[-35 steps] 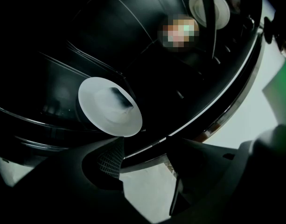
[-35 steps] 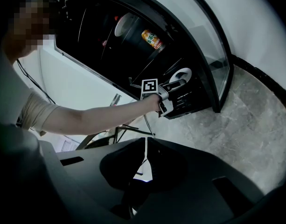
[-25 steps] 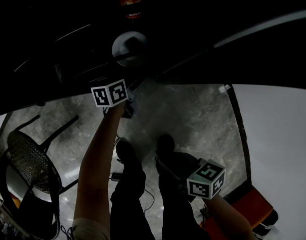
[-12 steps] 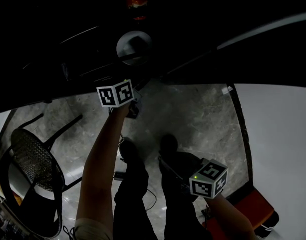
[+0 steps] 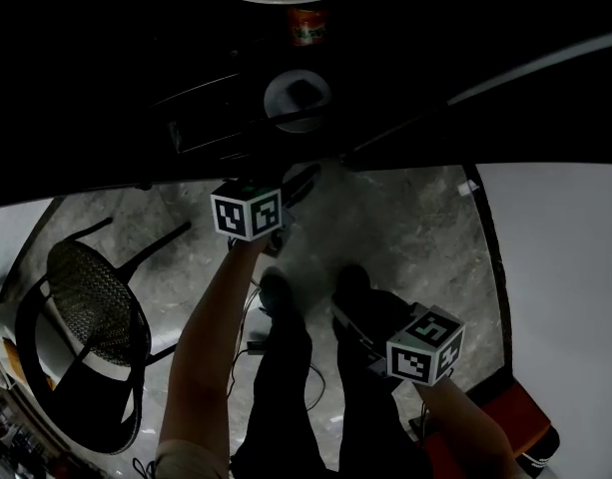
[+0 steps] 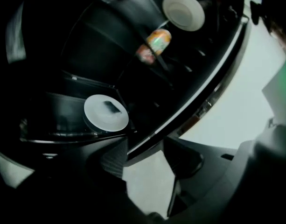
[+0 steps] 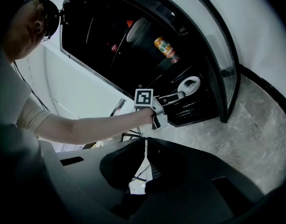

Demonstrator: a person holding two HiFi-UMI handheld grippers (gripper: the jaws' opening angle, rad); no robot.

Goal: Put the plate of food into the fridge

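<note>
Backing away from the fridge [image 7: 222, 78], the left gripper [image 6: 146, 160] has just narrowed its wide-spread jaws a little, nothing between them; the right gripper [image 7: 145, 146] hangs clenched and empty. A white plate [image 5: 298, 93] bearing a dark morsel, likely the task's, rests on a lower shelf [image 5: 216, 133], so only closing up seems left.

The head view looks steeply down from above onto the floor [image 5: 405, 238], with the open fridge [image 5: 216, 133] dark across the top of the frame. The left gripper view sits close and rolled, facing into the shelves. The right gripper view sits farther back and takes in the whole fridge opening at upper centre. All three share the can [image 5: 306, 26] and the small white dish [image 5: 297, 96].
</note>
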